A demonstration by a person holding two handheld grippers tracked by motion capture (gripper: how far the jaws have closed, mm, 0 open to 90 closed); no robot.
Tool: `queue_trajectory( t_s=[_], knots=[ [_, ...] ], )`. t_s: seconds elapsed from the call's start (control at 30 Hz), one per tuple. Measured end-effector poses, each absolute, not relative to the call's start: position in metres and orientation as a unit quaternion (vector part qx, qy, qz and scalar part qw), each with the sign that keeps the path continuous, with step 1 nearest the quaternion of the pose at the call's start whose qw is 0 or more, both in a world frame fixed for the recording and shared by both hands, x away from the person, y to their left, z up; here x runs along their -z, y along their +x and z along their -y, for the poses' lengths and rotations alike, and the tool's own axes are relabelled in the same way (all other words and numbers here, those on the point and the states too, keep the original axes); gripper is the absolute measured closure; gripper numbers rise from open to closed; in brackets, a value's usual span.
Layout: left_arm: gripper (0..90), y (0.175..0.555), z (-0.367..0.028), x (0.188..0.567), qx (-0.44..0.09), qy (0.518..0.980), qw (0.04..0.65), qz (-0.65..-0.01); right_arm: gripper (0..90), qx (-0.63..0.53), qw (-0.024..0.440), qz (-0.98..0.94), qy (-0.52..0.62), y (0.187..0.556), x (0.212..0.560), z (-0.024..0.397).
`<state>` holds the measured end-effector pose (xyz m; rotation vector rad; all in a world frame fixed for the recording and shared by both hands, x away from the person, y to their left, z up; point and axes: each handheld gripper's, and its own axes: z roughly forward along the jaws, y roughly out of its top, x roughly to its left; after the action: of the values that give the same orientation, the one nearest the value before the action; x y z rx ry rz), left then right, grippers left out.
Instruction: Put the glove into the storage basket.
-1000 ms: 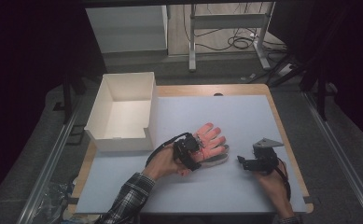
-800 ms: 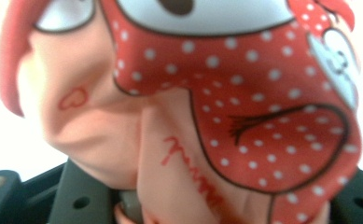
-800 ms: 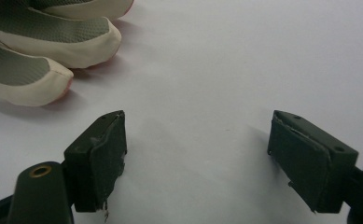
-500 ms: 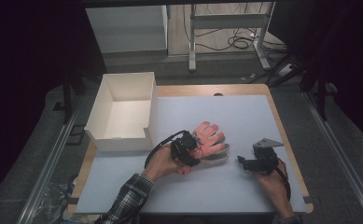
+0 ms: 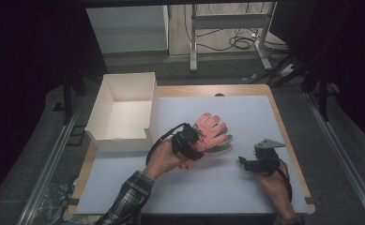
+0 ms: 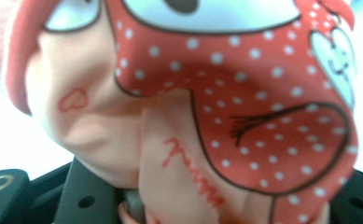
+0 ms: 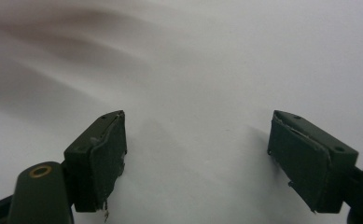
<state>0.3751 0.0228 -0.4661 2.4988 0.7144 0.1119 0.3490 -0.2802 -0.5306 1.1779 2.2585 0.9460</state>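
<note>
left claw [image 5: 195, 143] clamped, raised | right claw [image 7: 195, 154] agape, low

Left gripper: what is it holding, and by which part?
The left gripper is shut on the glove, pinching it at the cuff end, opposite the fingers. The right gripper is open and holds nothing.

Glove [image 6: 244, 107]: soft printed cloth, matt, creased, salmon and red with white dots. Desk [image 5: 246, 187]: smooth matt white sheet over a bare wood edge. Box [image 5: 124, 112]: plain white card, matt; right tongs [image 7: 195, 154]: dull black plastic with scuffed pads.
</note>
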Motion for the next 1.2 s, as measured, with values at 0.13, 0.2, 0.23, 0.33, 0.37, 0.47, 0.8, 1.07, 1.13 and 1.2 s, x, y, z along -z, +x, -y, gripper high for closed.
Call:
queue_trajectory(
  t_s=[0.13,0.2,0.23,0.33,0.37,0.47,0.8,1.07,1.13,1.2],
  knots=[
    [46.6,0.383,-0.024,0.452,-0.055,0.919,0.269,-0.282,19.8,-0.340,0.209,-0.812,0.426,0.349,0.531,0.280],
    [46.5,0.387,-0.025,0.446,-0.058,0.917,0.270,-0.289,19.8,-0.340,0.210,-0.812,0.425,0.349,0.531,0.280],
    [46.5,0.389,-0.025,0.444,-0.060,0.915,0.271,-0.295,19.8,-0.341,0.210,-0.812,0.425,0.349,0.531,0.280],
    [46.3,0.394,-0.026,0.435,-0.066,0.910,0.271,-0.307,19.8,-0.341,0.209,-0.811,0.426,0.349,0.531,0.280],
    [46.3,0.396,-0.026,0.432,-0.068,0.909,0.271,-0.310,19.8,-0.341,0.210,-0.812,0.425,0.349,0.531,0.280],
    [46.1,0.403,-0.027,0.425,-0.075,0.905,0.270,-0.320,19.8,-0.341,0.210,-0.812,0.425,0.348,0.531,0.280],
    [45.8,0.427,-0.043,0.397,-0.094,0.888,0.270,-0.361,19.8,-0.341,0.210,-0.812,0.425,0.348,0.531,0.280],
    [45.8,0.445,-0.060,0.377,-0.109,0.870,0.266,-0.400,19.8,-0.341,0.210,-0.812,0.425,0.348,0.531,0.280],
    [45.8,0.446,-0.062,0.375,-0.111,0.870,0.264,-0.402,19.8,-0.341,0.210,-0.812,0.425,0.348,0.531,0.280],
    [45.8,0.451,-0.068,0.367,-0.116,0.864,0.264,-0.413,19.8,-0.341,0.210,-0.812,0.425,0.348,0.531,0.280]
  ],
)
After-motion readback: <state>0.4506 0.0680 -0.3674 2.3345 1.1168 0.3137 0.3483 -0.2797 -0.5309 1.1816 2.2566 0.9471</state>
